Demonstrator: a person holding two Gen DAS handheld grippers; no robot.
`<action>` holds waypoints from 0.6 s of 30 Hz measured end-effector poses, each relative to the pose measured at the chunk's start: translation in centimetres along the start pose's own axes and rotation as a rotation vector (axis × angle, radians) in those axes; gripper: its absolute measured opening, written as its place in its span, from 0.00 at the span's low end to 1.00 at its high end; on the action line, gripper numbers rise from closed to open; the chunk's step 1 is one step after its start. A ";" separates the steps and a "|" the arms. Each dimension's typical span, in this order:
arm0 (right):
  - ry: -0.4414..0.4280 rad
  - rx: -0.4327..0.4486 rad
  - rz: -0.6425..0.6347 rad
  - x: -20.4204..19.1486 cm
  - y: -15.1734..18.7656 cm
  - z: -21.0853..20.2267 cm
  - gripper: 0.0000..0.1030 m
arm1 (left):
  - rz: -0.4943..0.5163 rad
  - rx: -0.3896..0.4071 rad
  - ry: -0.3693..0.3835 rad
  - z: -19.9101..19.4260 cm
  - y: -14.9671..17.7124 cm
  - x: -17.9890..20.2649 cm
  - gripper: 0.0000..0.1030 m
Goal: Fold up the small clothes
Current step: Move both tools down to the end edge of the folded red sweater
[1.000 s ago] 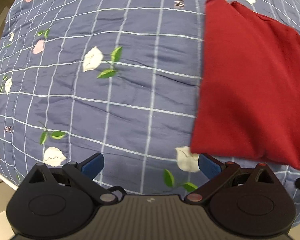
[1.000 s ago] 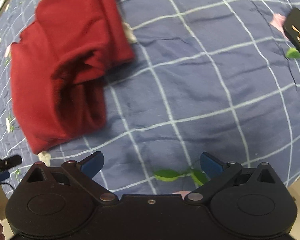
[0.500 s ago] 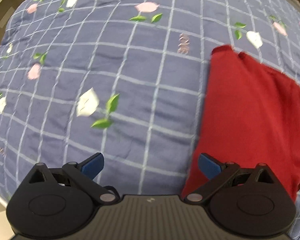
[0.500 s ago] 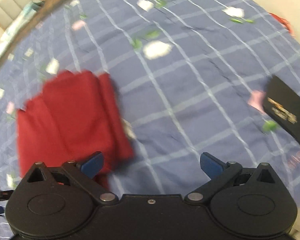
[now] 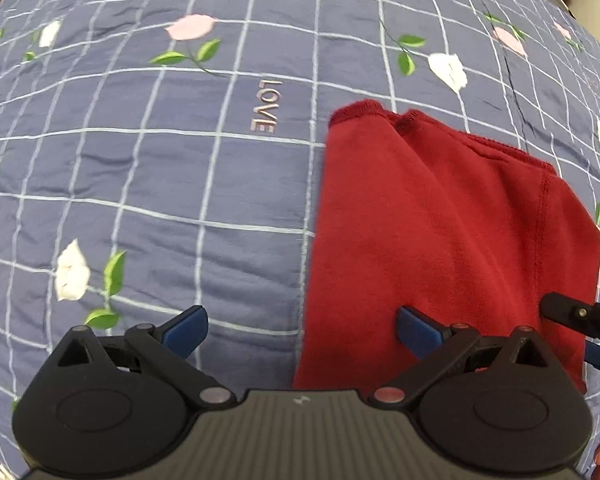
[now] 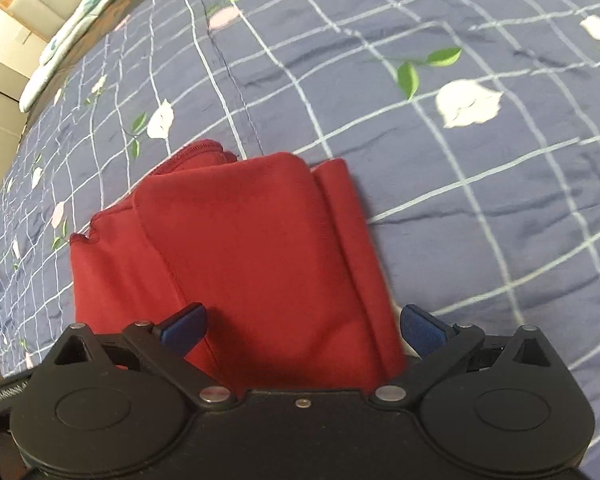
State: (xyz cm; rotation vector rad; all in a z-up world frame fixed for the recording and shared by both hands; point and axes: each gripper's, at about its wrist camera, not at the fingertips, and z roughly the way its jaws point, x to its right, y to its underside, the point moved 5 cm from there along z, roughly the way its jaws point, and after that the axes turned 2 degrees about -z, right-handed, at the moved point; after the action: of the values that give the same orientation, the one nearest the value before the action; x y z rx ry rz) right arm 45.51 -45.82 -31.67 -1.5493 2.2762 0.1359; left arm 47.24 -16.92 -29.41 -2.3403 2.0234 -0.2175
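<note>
Layers of the folded red garment (image 6: 256, 256), laid on the quilt (image 5: 180, 184), could be dragged apart if snagged by the spread, empty left tool (image 5: 300, 330) or right tool (image 6: 302, 326) over it.

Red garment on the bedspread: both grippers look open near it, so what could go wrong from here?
1. The red garment lies in loose stacked layers; the open right gripper might pinch only the top layer and pull the fold apart.
2. The open left gripper straddles the garment's left edge, so closing there could also catch the bedspread.
3. The grippers are close together and could bump.
</note>
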 end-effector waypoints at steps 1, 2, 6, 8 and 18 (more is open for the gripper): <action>-0.003 -0.010 0.007 -0.1 -0.1 0.4 0.99 | 0.000 -0.009 0.016 0.1 -0.1 0.1 0.99; -0.003 -0.019 0.011 0.0 0.1 0.4 0.99 | -0.002 -0.016 0.029 0.2 -0.1 0.2 0.99; -0.016 -0.056 0.048 0.3 0.3 1.2 0.99 | -0.012 -0.035 0.040 0.5 -0.1 0.3 0.99; -0.019 -0.081 0.063 0.6 0.5 1.7 1.00 | -0.009 -0.039 0.042 0.5 0.0 0.3 0.99; -0.032 -0.069 0.041 0.8 1.4 1.7 1.00 | 0.017 -0.091 0.072 0.8 0.1 1.7 0.99</action>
State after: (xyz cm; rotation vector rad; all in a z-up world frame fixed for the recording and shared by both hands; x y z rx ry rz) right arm 44.39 -45.52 -33.76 -1.5229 2.3016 0.2517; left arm 47.44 -18.66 -30.06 -2.4014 2.1286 -0.2169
